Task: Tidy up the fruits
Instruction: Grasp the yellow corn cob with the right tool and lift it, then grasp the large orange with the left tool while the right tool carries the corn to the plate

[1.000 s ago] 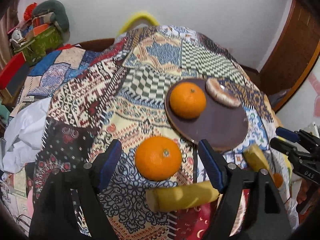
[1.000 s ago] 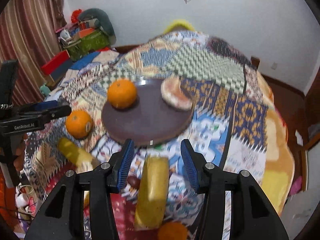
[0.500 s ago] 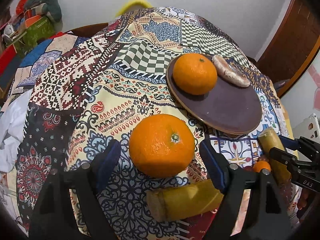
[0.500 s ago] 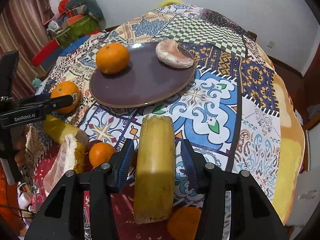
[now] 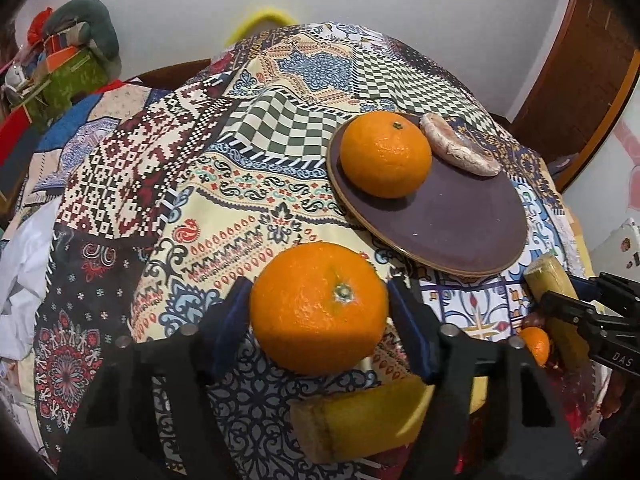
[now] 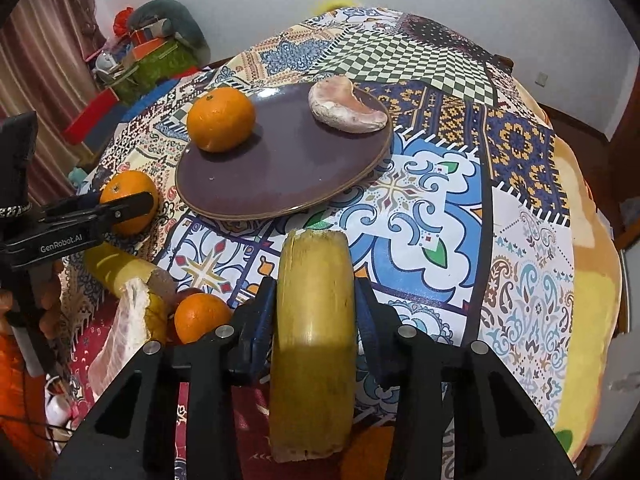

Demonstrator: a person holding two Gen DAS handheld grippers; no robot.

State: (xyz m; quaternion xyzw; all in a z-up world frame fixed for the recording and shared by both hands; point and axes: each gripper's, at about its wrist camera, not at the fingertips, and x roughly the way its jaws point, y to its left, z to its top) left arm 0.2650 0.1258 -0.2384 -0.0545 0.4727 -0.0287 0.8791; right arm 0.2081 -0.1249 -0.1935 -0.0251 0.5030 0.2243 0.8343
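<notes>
Orange (image 5: 319, 307) sits clamped between the left tool (image 5: 320, 312) blue pads.

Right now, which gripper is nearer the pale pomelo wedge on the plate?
Right. The right gripper, holding the yellow stalk, faces the wedge across the plate; the left gripper sits beyond the plate's far side.

The left gripper (image 5: 320, 312) is matte black plastic with angular, cut-out arms, blue pads lining its fingers (image 5: 412, 332) and round silver screw heads beside the pads. The right gripper (image 6: 316, 312) matches it: black frame, blue-lined fingers (image 6: 260, 320), silver screws. Seen from the right wrist, the left gripper's side carries white "GenRobot.AI" lettering.
</notes>
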